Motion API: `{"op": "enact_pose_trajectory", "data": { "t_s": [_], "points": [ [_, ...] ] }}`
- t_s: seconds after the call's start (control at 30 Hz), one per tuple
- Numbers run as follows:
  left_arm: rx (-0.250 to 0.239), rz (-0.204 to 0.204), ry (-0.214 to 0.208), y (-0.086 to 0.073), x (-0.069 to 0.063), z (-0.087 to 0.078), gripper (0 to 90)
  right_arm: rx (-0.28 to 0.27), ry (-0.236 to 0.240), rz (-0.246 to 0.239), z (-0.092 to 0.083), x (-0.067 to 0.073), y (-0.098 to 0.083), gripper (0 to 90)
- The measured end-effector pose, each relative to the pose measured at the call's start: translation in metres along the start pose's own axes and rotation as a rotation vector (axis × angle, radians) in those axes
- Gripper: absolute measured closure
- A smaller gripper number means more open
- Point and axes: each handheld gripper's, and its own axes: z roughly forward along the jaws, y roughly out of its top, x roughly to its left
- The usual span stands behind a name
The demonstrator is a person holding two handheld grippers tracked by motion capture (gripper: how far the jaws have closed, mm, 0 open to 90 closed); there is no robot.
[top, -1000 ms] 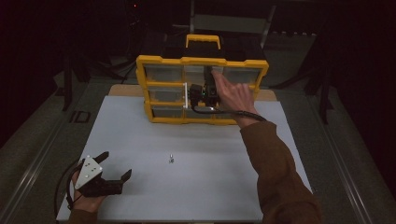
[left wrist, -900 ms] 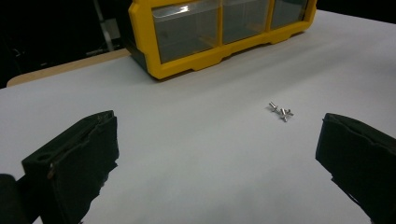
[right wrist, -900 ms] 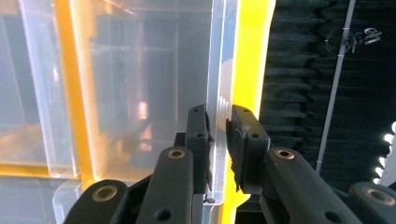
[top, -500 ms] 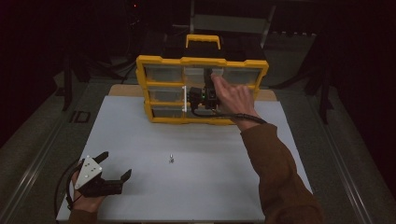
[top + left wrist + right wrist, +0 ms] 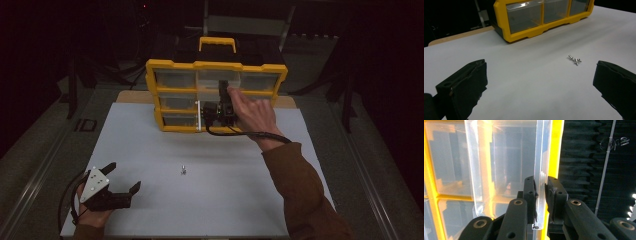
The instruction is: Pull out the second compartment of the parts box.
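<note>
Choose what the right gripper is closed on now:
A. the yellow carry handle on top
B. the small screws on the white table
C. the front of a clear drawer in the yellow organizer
C: in the right gripper view, the right gripper pinches the clear drawer front of the yellow organizer between its pads.

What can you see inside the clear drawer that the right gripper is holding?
The right gripper is clamped on the clear drawer front. Through it nothing is visible inside; its lower part is hidden behind the gripper.
</note>
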Motion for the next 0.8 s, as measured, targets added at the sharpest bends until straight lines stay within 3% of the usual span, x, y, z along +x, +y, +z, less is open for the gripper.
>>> {"op": "enact_pose_trajectory", "data": {
  "t_s": [0.43,0.8],
  "points": [
    [0.002,0.001,0.001,0.000,0.000,0.000,0.0,-0.022,0.008,-0.021,-0.025,0.002,-0.001,78.2],
    [0.002,0.001,0.001,0.000,0.000,0.000,0.0,-0.021,0.005,-0.014,-0.027,0.004,-0.002,77.6]
  ]
}}
